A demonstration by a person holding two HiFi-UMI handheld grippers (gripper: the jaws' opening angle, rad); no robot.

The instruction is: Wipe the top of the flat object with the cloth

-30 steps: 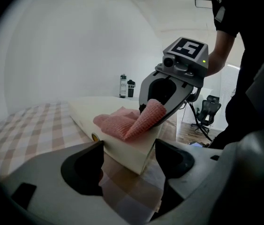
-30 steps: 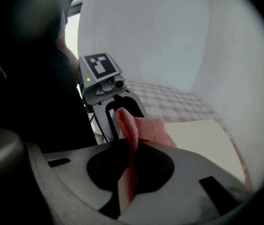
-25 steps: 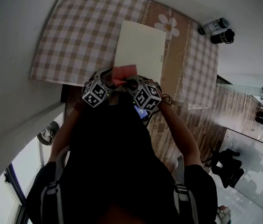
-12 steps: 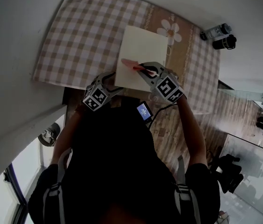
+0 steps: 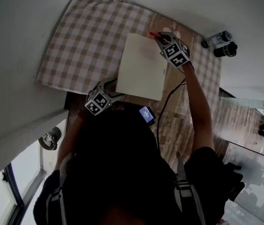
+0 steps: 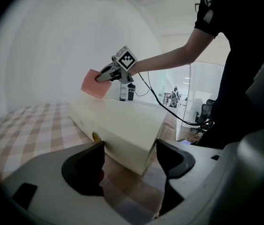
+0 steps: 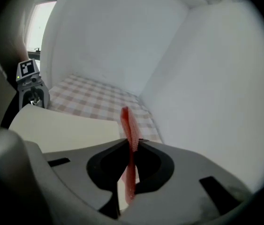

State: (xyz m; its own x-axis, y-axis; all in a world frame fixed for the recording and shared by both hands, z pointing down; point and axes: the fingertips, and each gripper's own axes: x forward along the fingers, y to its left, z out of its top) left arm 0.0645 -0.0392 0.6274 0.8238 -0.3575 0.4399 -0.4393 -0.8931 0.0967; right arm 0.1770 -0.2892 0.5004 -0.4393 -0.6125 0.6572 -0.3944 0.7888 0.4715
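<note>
A flat cream box (image 5: 141,64) lies on a checked tablecloth (image 5: 85,36). My right gripper (image 5: 157,35) is over the box's far right corner, shut on a thin pink cloth (image 5: 153,33). In the right gripper view the cloth (image 7: 128,125) stands edge-on, pinched between the jaws of that gripper (image 7: 131,144), above the box top (image 7: 61,128). My left gripper (image 5: 114,90) is at the box's near left corner, open. In the left gripper view its jaws (image 6: 129,161) frame the box's corner (image 6: 122,121) without touching it, and the cloth (image 6: 94,84) hangs from the right gripper (image 6: 106,76) at the far end.
Two bottles (image 5: 218,32) stand on the white surface beyond the cloth's right edge. A cable (image 5: 167,102) trails from the right gripper along the arm. White walls close the left and far sides. An office chair (image 5: 230,172) is on the floor at the right.
The right gripper carried the pink cloth from the box's near edge across to its far right corner. The left gripper stayed by the near left corner.
</note>
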